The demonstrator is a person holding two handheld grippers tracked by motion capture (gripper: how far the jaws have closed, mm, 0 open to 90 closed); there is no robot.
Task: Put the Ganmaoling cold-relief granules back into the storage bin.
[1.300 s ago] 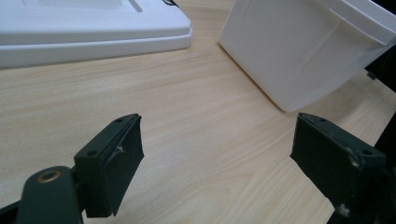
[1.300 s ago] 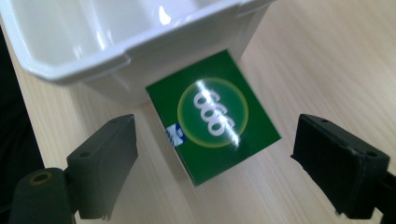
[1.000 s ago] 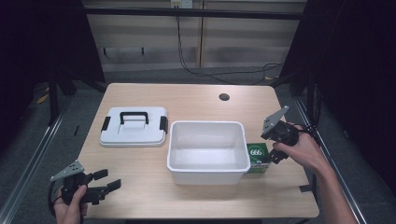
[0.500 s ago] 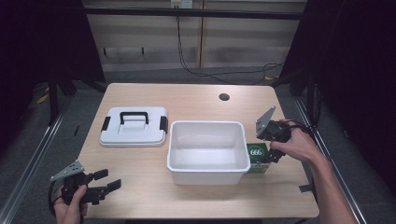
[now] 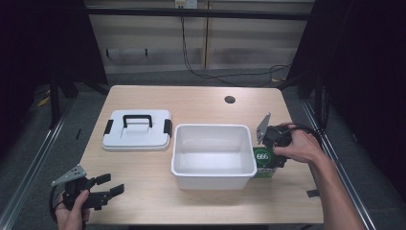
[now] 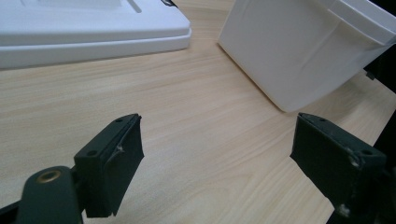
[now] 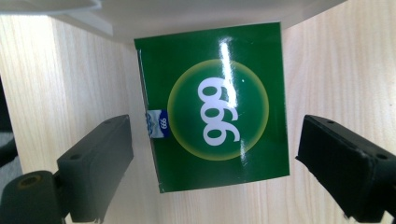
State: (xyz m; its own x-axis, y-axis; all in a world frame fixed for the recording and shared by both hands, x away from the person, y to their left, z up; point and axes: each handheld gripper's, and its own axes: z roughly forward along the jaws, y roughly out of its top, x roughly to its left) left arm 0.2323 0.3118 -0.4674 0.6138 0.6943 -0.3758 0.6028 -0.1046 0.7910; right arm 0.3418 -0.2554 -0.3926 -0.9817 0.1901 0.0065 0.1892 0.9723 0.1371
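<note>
Straddling the green box (image 7: pixel 212 126), the right gripper (image 7: pixel 215 170) points down at it with jaws spread wide, one black jaw off each side face and neither touching, bare table visible in both gaps. Item: green box, printed "999" in a yellow-green disc, lying flat on the wooden table (image 5: pixel 201 103) with one edge tucked against the right outer wall of the white bin (image 5: pixel 213 155). Orientation: nearly square in plan, its top face square to the gripper's camera; the jaws line up across the box's width, so closing should meet two opposite sides. Nearer hand: the right hand (image 5: pixel 297 146), seen from above directly over the box (image 5: pixel 263 158) with its gripper (image 5: pixel 274 143). Left gripper (image 5: pixel 98 189): at the near left corner of the table, well apart from the box, jaws spread and holding nothing, aimed toward the bin's corner (image 6: pixel 299 51). White lid (image 5: pixel 138 130) with black handle: flat on the table, left of the bin. Bin interior: appears empty.
</note>
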